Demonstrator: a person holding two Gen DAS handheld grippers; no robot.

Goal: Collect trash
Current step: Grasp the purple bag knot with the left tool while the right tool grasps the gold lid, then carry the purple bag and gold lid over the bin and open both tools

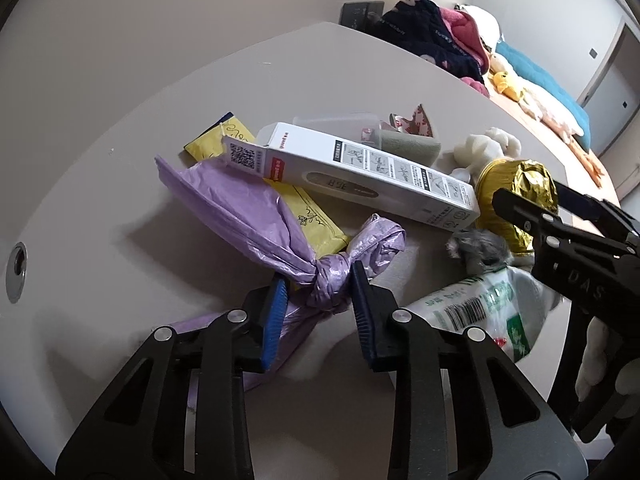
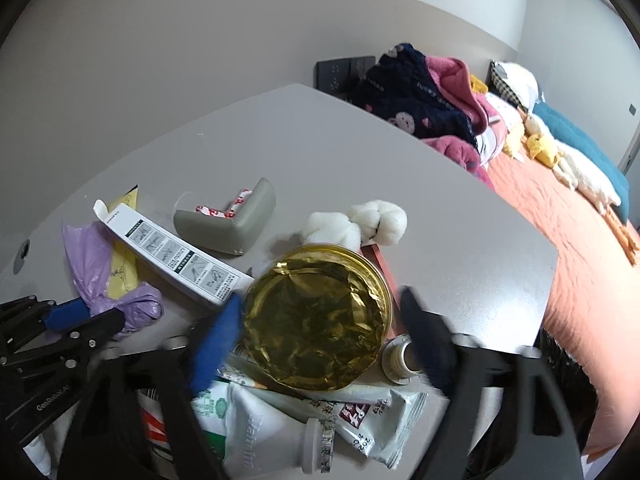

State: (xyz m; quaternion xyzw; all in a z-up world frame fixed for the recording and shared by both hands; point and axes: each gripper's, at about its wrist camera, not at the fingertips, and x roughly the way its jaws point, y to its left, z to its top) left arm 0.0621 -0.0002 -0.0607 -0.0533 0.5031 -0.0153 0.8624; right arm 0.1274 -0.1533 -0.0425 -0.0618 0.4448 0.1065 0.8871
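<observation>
A knotted purple plastic bag (image 1: 248, 216) lies on the grey table (image 1: 120, 140). My left gripper (image 1: 320, 288) is open, its blue pads on either side of the bag's knot (image 1: 328, 284). My right gripper (image 2: 320, 320) is open around a gold foil-topped tin (image 2: 316, 316), fingers on both sides; whether they touch it I cannot tell. The tin also shows in the left wrist view (image 1: 516, 196), with the right gripper (image 1: 532, 208) at it. A white thermometer box (image 1: 360, 172), a yellow packet (image 1: 304, 212) and white-green wrappers (image 2: 280, 424) lie around.
A grey foam corner guard (image 2: 228, 224), a white plush toy (image 2: 360, 224) and a small white bottle (image 2: 400, 360) sit on the table. A bed with an orange cover (image 2: 560, 240), clothes (image 2: 420, 108) and plush toys lies to the right. The table's right edge is close.
</observation>
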